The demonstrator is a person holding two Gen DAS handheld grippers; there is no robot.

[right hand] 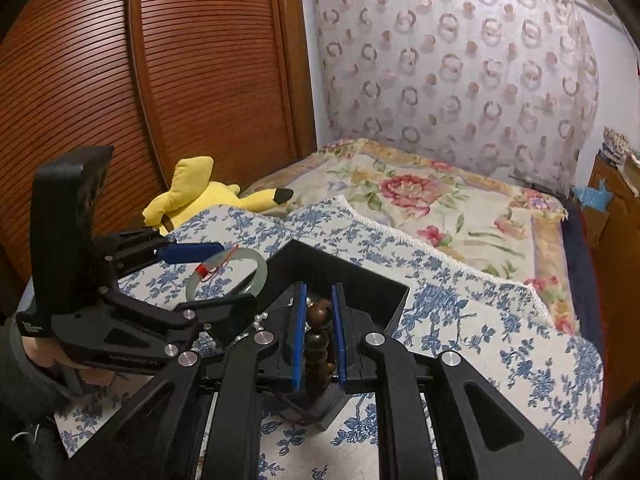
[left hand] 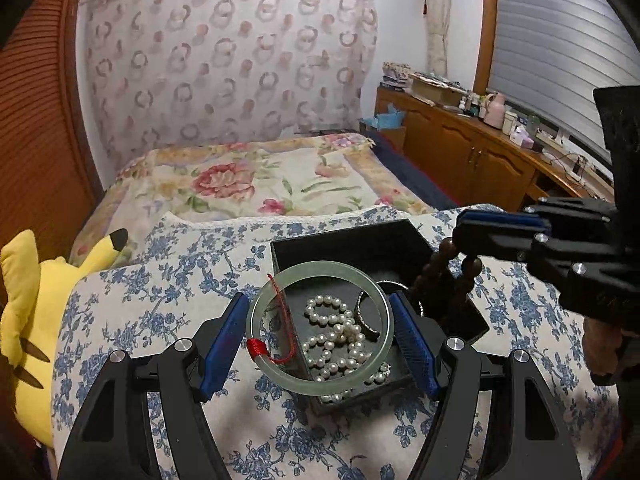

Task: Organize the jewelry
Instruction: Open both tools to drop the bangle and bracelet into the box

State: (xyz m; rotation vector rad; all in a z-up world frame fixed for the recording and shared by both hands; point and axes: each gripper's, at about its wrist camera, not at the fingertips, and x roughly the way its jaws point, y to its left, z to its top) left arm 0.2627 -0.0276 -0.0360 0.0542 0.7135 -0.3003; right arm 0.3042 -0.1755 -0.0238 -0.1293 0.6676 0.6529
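Note:
My left gripper point(left hand: 320, 312) is shut on a pale green jade bangle point(left hand: 266, 300) with a red thread, held flat over the left edge of the black jewelry box point(left hand: 344, 242). The box holds a white pearl necklace point(left hand: 336, 332) and a silver ring point(left hand: 366, 316). My right gripper point(right hand: 319, 296) is shut on a dark brown wooden bead bracelet point(right hand: 318, 340) and holds it over the box point(right hand: 360, 276). The bead bracelet hangs from it in the left wrist view point(left hand: 440, 276). The bangle also shows in the right wrist view point(right hand: 256, 264).
The box stands on a blue floral cloth point(left hand: 180, 288) on the bed. A yellow plush toy point(left hand: 28, 312) lies to the left. A flowered quilt point(left hand: 248, 184) lies beyond. A wooden cabinet point(left hand: 472, 152) with clutter runs along the right wall.

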